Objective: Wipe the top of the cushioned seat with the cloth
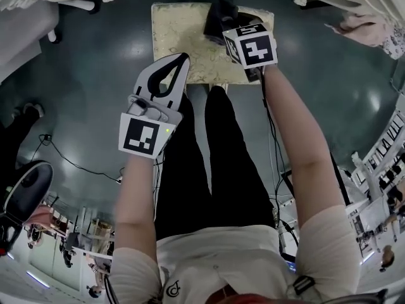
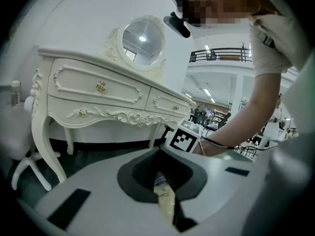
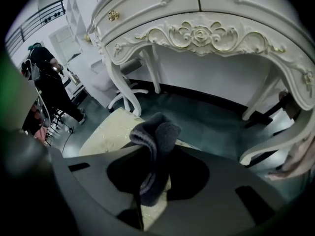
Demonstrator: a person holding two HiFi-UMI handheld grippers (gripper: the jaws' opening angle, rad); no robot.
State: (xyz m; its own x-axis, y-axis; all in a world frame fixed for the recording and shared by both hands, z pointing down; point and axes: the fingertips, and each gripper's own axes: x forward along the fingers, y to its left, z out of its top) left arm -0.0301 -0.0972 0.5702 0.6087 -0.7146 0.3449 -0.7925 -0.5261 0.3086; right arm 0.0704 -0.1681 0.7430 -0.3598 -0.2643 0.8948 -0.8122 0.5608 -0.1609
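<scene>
Tongs on the left [image 1: 180,62] hovered closed and empty over the near edge of the cushioned seat [image 1: 180,40], probably to stay clear of the wiping; right tongs [image 1: 223,25] were clamped on the dark cloth [image 1: 217,14] over the seat's far right corner, apparently ready to wipe

Closed left gripper [image 2: 160,154] faces a white dressing table [image 2: 98,97].
</scene>
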